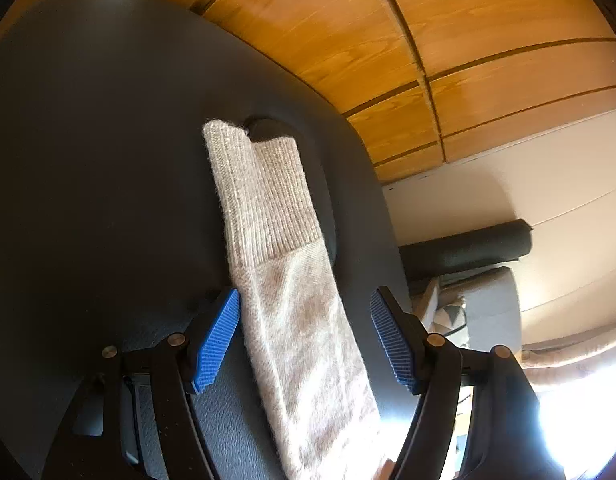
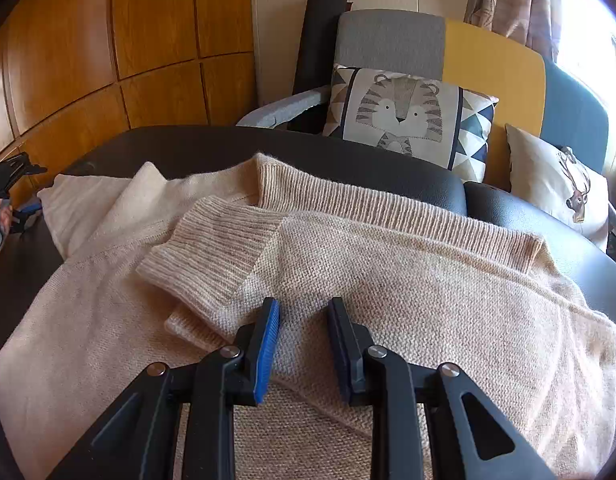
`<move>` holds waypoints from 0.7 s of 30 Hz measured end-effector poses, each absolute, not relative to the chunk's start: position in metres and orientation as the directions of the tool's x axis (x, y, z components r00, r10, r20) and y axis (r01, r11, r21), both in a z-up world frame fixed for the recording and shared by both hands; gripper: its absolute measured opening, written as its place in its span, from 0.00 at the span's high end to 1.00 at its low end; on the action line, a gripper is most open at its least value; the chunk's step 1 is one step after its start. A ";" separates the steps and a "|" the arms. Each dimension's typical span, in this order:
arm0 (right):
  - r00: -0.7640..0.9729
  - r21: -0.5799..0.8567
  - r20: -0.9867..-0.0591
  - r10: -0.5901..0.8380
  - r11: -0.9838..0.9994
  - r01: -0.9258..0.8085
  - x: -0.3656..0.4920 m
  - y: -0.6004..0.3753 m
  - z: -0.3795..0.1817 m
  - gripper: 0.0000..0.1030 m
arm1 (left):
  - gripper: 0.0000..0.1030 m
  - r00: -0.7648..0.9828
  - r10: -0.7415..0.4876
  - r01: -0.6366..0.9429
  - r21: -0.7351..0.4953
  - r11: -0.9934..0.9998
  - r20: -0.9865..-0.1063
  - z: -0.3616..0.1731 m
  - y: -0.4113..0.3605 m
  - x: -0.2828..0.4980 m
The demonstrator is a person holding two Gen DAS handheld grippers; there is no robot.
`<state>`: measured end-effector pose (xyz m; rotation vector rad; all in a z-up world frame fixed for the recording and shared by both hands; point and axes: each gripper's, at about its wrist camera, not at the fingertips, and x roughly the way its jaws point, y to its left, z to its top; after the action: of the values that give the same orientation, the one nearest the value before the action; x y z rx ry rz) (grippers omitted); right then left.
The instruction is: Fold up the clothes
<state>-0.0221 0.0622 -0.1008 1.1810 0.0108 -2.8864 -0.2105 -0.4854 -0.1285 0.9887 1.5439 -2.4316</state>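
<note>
left gripper (image 1: pixel 305 342): jaws wide, straddling sleeve (image 1: pixel 267 216), not pinching
right gripper (image 2: pixel 303 344): narrow gap, grip on sweater (image 2: pixel 388 280) unclear
next: pinch cuff, fold sleeve flat across the body

I get strong daylight from a window (image 2: pixel 588 40) at the right edge of the right wrist view; it blows out to pure white there and again in the lower right corner of the left wrist view. The beige sweater (image 2: pixel 348 280) is evenly lit and sharp. The black table (image 1: pixel 107 160) looks underexposed, possibly slightly soft. Both fisheye views bend the wood panelling (image 1: pixel 348 40) and vignette dark at the corners.
</note>
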 end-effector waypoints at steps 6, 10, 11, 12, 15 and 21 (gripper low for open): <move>-0.713 -0.004 -0.701 -0.014 -1.000 0.024 -0.022 0.063 -0.101 0.76 | 0.70 -0.737 0.185 0.435 -0.666 -0.606 -0.650 -0.133 -0.474 -0.221; -0.714 -0.005 -0.700 -0.013 -1.000 0.024 -0.022 0.063 -0.101 0.76 | 0.94 -0.727 0.189 0.458 -0.672 -0.581 -0.659 -0.144 -0.484 -0.218; -0.714 -0.004 -0.700 -0.014 -1.000 0.024 -0.022 0.063 -0.101 0.76 | 0.94 -0.730 0.202 0.458 -0.687 -0.564 -0.653 -0.145 -0.486 -0.216; -0.714 -0.005 -0.700 -0.014 -1.000 0.024 -0.022 0.063 -0.101 0.76 | 0.95 -0.731 0.207 0.458 -0.693 -0.557 -0.650 -0.144 -0.486 -0.215; -0.715 -0.008 -0.699 -0.012 -1.000 0.025 -0.021 0.064 -0.101 0.76 | 0.96 -0.783 0.218 0.385 -0.729 -0.565 -0.583 -0.125 -0.479 -0.208; -0.715 -0.007 -0.699 -0.012 -1.000 0.023 -0.022 0.063 -0.101 0.76 | 0.96 -0.823 0.354 0.160 -0.780 -0.605 -0.443 -0.072 -0.427 -0.199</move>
<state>-0.0216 0.0633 -0.1012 1.1789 0.0243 -2.8915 -0.1992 -0.4266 -0.0722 0.9509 1.4380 -2.7627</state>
